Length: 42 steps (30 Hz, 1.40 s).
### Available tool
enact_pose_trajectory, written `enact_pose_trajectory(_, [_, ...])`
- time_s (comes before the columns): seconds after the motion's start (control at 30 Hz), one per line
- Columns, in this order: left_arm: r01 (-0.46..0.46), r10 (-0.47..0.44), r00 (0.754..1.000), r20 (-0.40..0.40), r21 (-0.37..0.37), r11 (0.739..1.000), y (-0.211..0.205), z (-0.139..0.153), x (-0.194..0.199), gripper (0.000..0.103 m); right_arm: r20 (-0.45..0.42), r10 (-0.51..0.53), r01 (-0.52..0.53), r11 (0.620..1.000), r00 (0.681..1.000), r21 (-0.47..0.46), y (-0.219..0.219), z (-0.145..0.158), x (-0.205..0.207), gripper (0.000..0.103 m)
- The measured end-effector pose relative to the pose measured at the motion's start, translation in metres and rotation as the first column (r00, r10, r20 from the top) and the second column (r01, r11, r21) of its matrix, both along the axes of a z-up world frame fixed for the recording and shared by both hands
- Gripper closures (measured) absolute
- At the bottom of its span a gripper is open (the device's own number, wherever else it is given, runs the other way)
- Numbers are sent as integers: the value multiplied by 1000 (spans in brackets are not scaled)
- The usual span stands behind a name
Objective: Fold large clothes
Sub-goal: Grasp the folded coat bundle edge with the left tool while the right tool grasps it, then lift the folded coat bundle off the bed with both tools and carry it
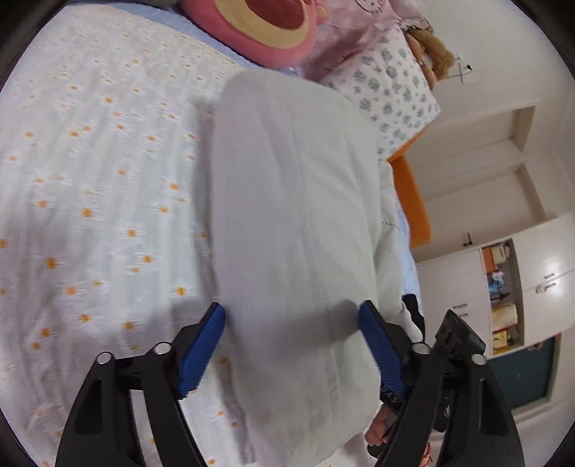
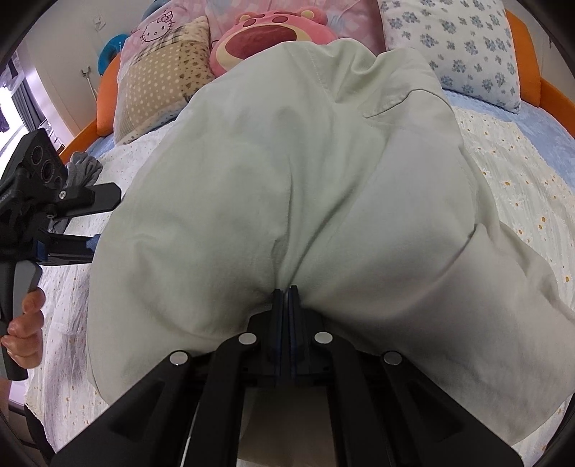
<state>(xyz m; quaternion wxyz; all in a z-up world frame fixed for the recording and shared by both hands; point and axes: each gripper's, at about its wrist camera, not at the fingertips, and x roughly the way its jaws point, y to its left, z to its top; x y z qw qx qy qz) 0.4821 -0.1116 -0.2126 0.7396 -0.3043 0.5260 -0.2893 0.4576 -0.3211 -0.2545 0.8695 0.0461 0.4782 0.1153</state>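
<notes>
A person's left hand (image 2: 25, 323), at nine o'clock in the right wrist view, grips the handle of the left gripper (image 1: 293, 316), whose blue-padded jaws stand wide apart in the left wrist view; a fold of the pale green garment (image 2: 287, 179) lies in the gap between them, and the pads do not press on it. From the centre of the right wrist view toward twelve o'clock, the garment spreads in loose folds over the daisy-print bedspread (image 1: 90, 179). At six o'clock the right gripper (image 2: 285, 292) has its jaws closed tight, pinching a bunched edge of the cloth. Past the garment, from eleven to one o'clock, sit a patchwork cushion (image 2: 161, 72), a pink bear plush (image 2: 273, 32) and a blue-flowered pillow (image 2: 456, 46) against the orange bed frame (image 2: 532, 82). In the left wrist view, white cabinets (image 1: 546, 280) stand at three o'clock.
</notes>
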Motion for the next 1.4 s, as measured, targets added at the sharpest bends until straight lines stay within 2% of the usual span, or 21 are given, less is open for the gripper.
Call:
enact_pose_trajectory(0.07, [3, -3, 1000, -2, 19, 1000, -10, -4, 3, 10, 3, 0, 0, 1000, 1000, -4, 0, 0, -1, 100])
enact_pose_trajectory(0.2, [-12, 11, 1000, -28, -31, 999, -17, -16, 11, 2, 8, -5, 5, 1000, 1000, -3, 0, 0, -1, 100])
enact_pose_trajectory(0.3, [-22, 19, 999, -46, -63, 998, -18, -20, 13, 2, 11, -7, 7, 1000, 1000, -1, 2, 0, -1, 100])
enact_pose_trajectory(0.33, [-20, 18, 999, -47, -51, 998, -22, -19, 14, 2, 13, -8, 8, 1000, 1000, 0, 2, 0, -1, 100])
enact_pose_trajectory(0.4, [10, -8, 999, -37, 44, 999, -39, -10, 17, 2, 19, -7, 7, 1000, 1000, 1, 2, 0, -1, 100])
enact_pose_trajectory(0.47, [68, -68, 998, -7, 199, 978, -59, -1, 10, 2, 24, -8, 8, 1000, 1000, 6, 2, -1, -2, 100])
enact_pose_trajectory(0.53, [83, -87, 996, 2, 273, 958, -71, 5, 9, 2, 27, -10, 10, 1000, 1000, 13, 1, -1, -2, 100])
enact_pose_trajectory(0.67, [73, -70, 997, -21, 272, 960, -72, -1, 10, 2, 36, -13, 13, 1000, 999, 7, 2, 0, -3, 100])
enact_pose_trajectory(0.73, [63, -64, 998, -8, 299, 952, -76, -2, 8, 2, 34, -4, 4, 1000, 999, -6, 4, 2, -2, 100])
enact_pose_trajectory(0.83, [67, -64, 998, -20, 275, 959, -78, -7, 10, 2, -23, 37, -37, 999, 999, 13, -5, 16, -1, 98])
enact_pose_trajectory(0.87, [72, -66, 997, -33, 249, 966, -77, -9, 12, 2, -26, 45, -43, 997, 999, 66, -17, 29, -7, 93])
enact_pose_trajectory(0.9, [80, -73, 996, -41, 216, 973, -73, -13, 14, 2, -11, 55, -53, 991, 998, 127, -30, 41, -13, 71])
enact_pose_trajectory(0.93, [86, -79, 996, -41, 202, 976, -70, -15, 16, 2, 2, 63, -62, 979, 998, 195, -44, 53, -19, 46])
enact_pose_trajectory(0.97, [93, -87, 995, -40, 190, 977, -67, -16, 16, 2, 16, 56, -58, 955, 998, 290, -67, 68, -27, 7])
enact_pose_trajectory(1.03, [107, -101, 994, -39, 171, 979, -63, -19, 16, 2, -11, 26, -19, 909, 1000, 417, -102, 79, -35, 4])
enact_pose_trajectory(1.1, [123, -118, 992, -45, 132, 984, -57, -22, 18, 2, -82, 11, 37, 828, 997, 559, -138, 74, -39, 4])
enact_pose_trajectory(1.17, [133, -129, 991, -42, 94, 987, -46, -27, 14, 2, -151, -20, 109, 785, 988, 610, -162, 59, -43, 4])
enact_pose_trajectory(1.23, [138, -136, 990, -29, 62, 989, -39, -29, 11, 2, -195, -29, 148, 761, 980, 632, -172, 43, -43, 4])
enact_pose_trajectory(1.3, [135, -133, 991, -27, 57, 989, -37, -30, 9, 2, -258, -2, 184, 706, 966, 684, -172, 18, -39, 4])
enact_pose_trajectory(1.4, [139, -138, 990, -39, 33, 990, -30, -31, 9, 2, -312, 52, 199, 668, 949, 717, -158, -7, -28, 4])
